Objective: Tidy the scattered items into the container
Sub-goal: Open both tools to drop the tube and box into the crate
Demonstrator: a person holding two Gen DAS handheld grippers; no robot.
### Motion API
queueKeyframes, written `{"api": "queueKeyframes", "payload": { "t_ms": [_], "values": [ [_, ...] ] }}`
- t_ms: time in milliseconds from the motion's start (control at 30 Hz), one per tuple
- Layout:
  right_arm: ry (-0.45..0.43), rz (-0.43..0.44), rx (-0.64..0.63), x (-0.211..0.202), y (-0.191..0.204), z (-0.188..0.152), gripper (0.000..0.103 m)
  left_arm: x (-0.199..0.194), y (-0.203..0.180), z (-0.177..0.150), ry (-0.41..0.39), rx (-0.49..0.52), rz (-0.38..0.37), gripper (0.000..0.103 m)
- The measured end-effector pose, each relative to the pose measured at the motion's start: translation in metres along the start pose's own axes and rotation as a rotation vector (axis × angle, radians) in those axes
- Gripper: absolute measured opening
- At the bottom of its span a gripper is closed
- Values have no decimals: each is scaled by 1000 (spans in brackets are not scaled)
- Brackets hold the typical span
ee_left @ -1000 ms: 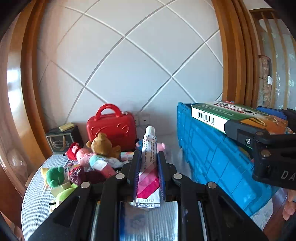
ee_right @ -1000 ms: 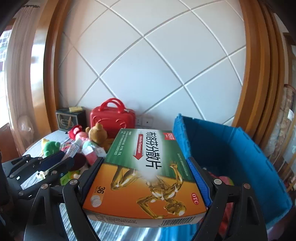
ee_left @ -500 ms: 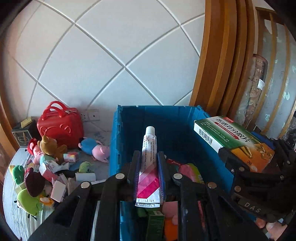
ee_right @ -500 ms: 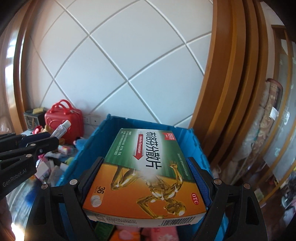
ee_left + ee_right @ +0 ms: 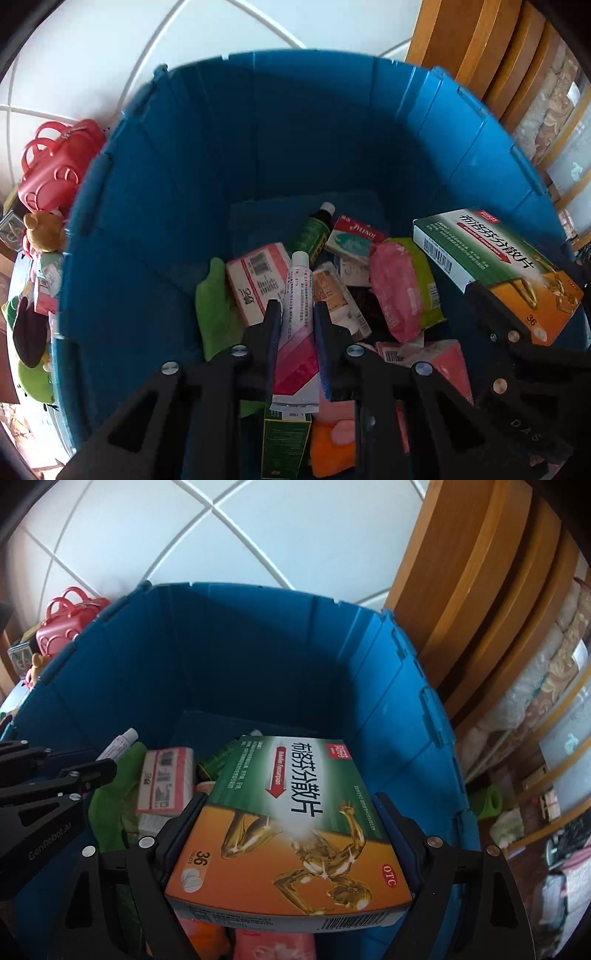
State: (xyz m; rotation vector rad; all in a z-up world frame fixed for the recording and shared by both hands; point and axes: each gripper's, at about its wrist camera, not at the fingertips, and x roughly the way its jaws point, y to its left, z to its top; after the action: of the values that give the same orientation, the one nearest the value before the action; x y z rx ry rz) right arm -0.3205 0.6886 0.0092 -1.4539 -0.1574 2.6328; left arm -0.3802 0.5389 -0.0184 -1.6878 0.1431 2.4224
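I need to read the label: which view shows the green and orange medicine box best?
The right wrist view: the medicine box fills the centre, printed top facing the camera. The left wrist view shows the box smaller, at the right edge, angled, barcode side visible.

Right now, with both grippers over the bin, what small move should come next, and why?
Probably open both grippers. The left gripper holds the tube and the right gripper holds the box above the pile inside the blue bin, so both should drop in.
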Motion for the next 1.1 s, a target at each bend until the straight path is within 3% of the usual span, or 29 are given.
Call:
{"api": "queueKeyframes", "payload": {
  "t_ms": [233, 333, 500, 533, 633, 667, 967, 1100],
  "values": [
    [249, 23, -43, 61, 6, -28, 87, 51, -10, -22, 171, 6, 4, 18],
    [308, 8, -67, 76, 10, -36, 87, 60, -12, -28, 205, -4, 13, 18],
    [353, -10, -99, 88, 13, -42, 87, 73, -11, -31, 261, -7, 46, 19],
    [358, -11, -105, 88, 14, -43, 87, 75, -10, -32, 271, -9, 55, 25],
    [380, -12, -123, 92, 18, -47, 87, 75, -8, -32, 274, -19, 74, 54],
    [386, -10, -126, 93, 20, -47, 87, 74, -7, -32, 266, -20, 77, 58],
    [423, -16, -132, 95, 21, -48, 89, 74, -7, -30, 251, -19, 82, 59],
    [415, -19, -134, 89, 20, -46, 99, 72, -5, -29, 241, -14, 86, 59]
  ]
}}
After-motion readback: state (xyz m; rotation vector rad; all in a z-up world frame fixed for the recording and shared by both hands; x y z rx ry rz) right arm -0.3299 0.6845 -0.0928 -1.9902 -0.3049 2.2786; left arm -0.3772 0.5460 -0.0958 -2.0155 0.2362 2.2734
